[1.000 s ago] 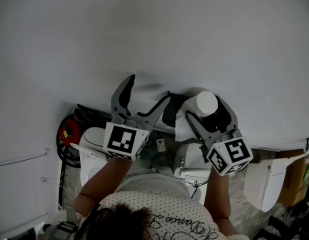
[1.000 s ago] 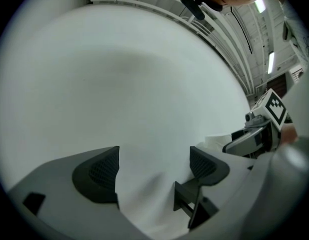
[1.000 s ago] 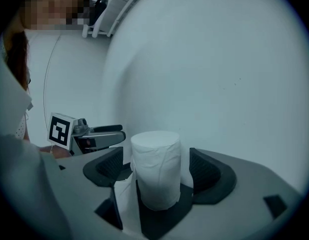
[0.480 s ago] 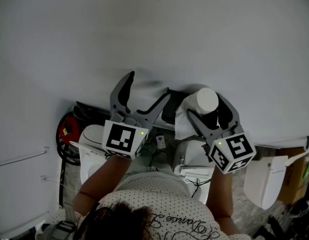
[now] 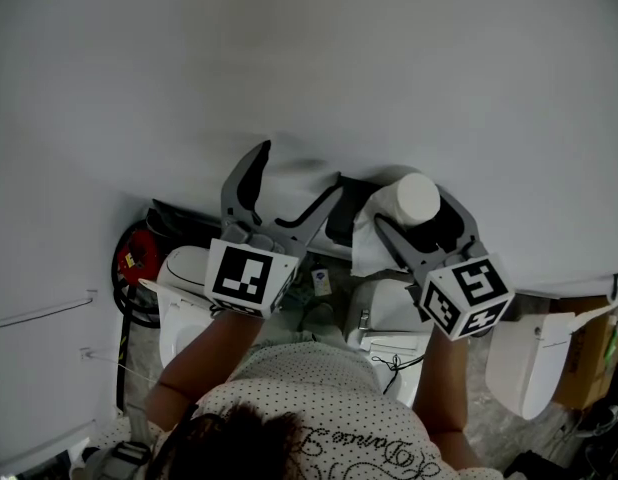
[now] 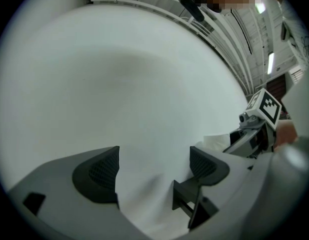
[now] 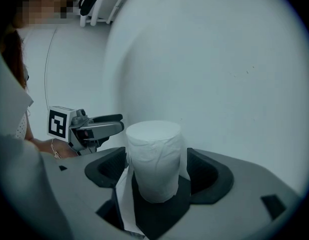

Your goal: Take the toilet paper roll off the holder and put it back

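The white toilet paper roll (image 7: 154,156) stands on end on a black holder (image 7: 159,216) against the white wall, and a loose sheet (image 7: 122,199) hangs from it. My right gripper (image 7: 158,171) straddles the roll with its jaws closing. The left pad is at the paper, and a thin gap remains at the right pad. In the head view the roll (image 5: 414,196) shows between the right gripper's (image 5: 417,218) fingers. My left gripper (image 5: 297,173) is open and empty, left of the holder (image 5: 344,218) and close to the wall. In its own view the left gripper (image 6: 153,168) has only wall between its pads.
Far below are white toilets (image 5: 184,288) (image 5: 524,358), another white fixture (image 5: 389,318), a red object with dark hose (image 5: 137,263) and a cardboard box (image 5: 589,353). The plain white wall (image 5: 309,68) fills the upper view. A person's arm and dotted shirt (image 5: 309,398) are at the bottom.
The right gripper has slid a little further over the roll and its jaws have narrowed slightly. The left gripper has hardly moved.
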`<control>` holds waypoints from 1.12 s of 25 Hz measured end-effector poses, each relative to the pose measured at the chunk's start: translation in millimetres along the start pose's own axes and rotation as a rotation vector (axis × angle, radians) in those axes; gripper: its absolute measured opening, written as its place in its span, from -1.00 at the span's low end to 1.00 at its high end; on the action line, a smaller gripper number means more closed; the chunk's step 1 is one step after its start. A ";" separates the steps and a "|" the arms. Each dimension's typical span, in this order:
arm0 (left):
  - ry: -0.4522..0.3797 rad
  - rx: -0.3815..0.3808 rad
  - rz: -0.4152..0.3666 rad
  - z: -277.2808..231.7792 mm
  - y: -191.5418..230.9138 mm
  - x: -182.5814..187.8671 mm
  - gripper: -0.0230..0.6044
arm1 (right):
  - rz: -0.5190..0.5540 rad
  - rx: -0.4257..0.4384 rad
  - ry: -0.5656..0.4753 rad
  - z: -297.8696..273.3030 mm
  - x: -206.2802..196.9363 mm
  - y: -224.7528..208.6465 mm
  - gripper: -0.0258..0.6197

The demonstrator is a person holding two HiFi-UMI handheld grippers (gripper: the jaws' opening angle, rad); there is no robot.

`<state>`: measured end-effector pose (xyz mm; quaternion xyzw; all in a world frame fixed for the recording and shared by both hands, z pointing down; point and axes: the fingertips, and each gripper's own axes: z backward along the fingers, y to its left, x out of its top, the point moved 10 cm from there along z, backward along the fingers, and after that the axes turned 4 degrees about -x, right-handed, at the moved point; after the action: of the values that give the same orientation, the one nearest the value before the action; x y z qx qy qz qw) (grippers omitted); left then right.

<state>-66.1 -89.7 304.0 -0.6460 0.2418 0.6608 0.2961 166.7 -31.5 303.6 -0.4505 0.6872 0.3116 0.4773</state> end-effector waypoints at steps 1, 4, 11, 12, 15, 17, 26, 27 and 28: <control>0.002 0.001 -0.003 0.4 0.5 -0.4 0.42 | 0.001 0.000 0.005 -0.7 -0.1 -0.2 0.30; 0.004 0.005 -0.010 1.0 1.8 -2.0 0.42 | 0.005 -0.002 0.022 -2.2 0.0 -0.4 0.29; 0.000 0.004 -0.005 -2.4 1.8 1.4 0.42 | 0.023 -0.019 0.070 -2.9 0.1 -4.6 0.29; -0.001 0.002 -0.004 -3.2 1.5 3.1 0.42 | 0.024 -0.018 0.072 -2.6 0.5 -4.7 0.29; -0.002 -0.003 -0.001 -4.5 0.5 5.2 0.42 | 0.031 -0.012 0.076 -1.8 1.5 -2.5 0.32; -0.002 -0.007 0.004 -4.8 -0.6 6.2 0.42 | 0.036 -0.008 0.076 -1.5 1.1 0.4 0.37; 0.005 -0.009 -0.004 -4.5 -0.2 0.4 0.42 | 0.068 -0.034 0.086 -2.7 -1.7 3.9 0.23; 0.006 -0.009 -0.002 -4.6 0.1 0.1 0.42 | 0.070 -0.040 0.087 -3.1 -2.3 3.1 0.17; 0.006 -0.008 -0.004 -4.5 0.6 -0.6 0.42 | 0.070 -0.045 0.088 -3.5 -2.8 2.6 0.14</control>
<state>-63.4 -93.4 304.4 -0.6497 0.2387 0.6591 0.2941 163.4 -32.6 307.4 -0.4499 0.7158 0.3233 0.4252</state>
